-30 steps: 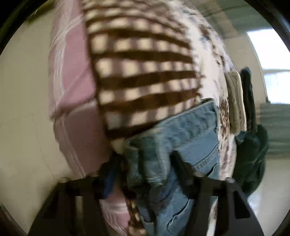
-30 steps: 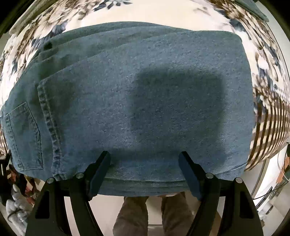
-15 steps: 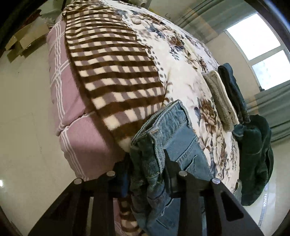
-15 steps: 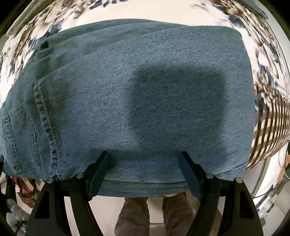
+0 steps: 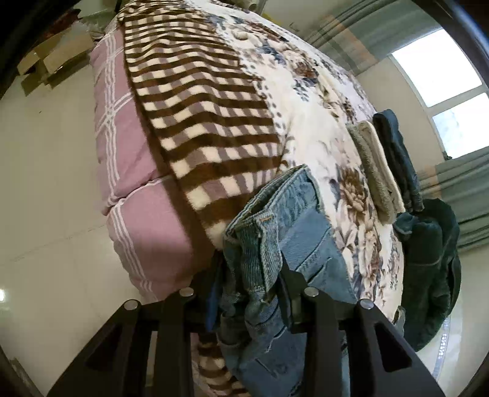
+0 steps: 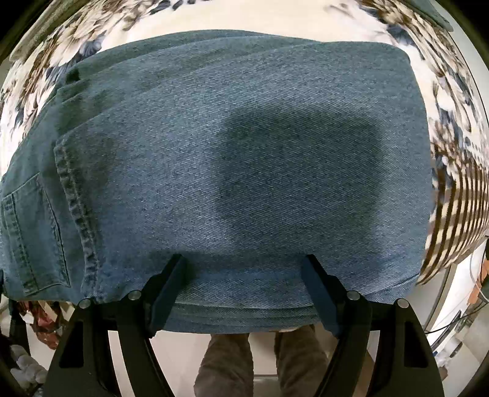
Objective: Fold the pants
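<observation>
The blue jeans (image 6: pixel 244 158) lie folded in layers on the floral bed cover (image 6: pixel 275 18), filling the right wrist view. My right gripper (image 6: pixel 244 274) is open, its fingers spread wide over the near folded edge, holding nothing. In the left wrist view my left gripper (image 5: pixel 249 274) is shut on the jeans (image 5: pixel 293 220), pinching the thick waistband end at the bed's near corner. A back pocket (image 6: pixel 30 238) shows at the left.
A brown checked blanket (image 5: pixel 207 122) and a pink plaid quilt (image 5: pixel 128 171) hang off the bed side. Folded beige (image 5: pixel 376 171) and dark garments (image 5: pixel 400 162) and a dark green pile (image 5: pixel 431 265) lie at the bed's right edge. The person's legs (image 6: pixel 259 363) stand below.
My left gripper has closed tighter on the waistband and swung back from the bed side, so more of the bed shows. The right gripper has barely moved.
</observation>
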{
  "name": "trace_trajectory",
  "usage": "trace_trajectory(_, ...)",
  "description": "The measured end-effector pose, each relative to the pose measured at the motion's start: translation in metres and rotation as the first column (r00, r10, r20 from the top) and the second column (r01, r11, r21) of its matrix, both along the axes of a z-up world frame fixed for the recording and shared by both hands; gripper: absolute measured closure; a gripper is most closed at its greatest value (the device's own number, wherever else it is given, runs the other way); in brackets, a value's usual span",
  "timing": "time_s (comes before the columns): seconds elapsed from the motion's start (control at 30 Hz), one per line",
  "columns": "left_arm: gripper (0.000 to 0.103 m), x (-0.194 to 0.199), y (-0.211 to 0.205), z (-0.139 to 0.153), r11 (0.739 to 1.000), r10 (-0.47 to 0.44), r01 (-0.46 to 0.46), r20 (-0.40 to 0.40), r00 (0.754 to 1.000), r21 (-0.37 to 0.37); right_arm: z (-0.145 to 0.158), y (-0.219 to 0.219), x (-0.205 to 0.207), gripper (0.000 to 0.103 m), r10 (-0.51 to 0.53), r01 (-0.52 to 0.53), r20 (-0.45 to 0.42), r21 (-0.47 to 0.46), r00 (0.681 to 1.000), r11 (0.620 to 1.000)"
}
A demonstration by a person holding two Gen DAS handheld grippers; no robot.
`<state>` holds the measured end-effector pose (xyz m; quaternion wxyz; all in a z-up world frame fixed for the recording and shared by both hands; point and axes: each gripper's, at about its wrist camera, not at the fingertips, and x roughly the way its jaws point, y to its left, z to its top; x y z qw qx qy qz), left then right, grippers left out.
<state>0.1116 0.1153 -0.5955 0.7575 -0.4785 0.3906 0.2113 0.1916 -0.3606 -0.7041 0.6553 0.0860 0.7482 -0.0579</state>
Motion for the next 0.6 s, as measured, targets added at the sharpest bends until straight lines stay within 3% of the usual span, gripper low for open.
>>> trace_trajectory(0.6,0.071,-0.012,0.001,-0.008,0.999,0.028,-0.027,-0.019,0.999,0.029,-0.008,0.008,0.012,0.023,0.016,-0.016,0.000,-0.004,1.000,1.000)
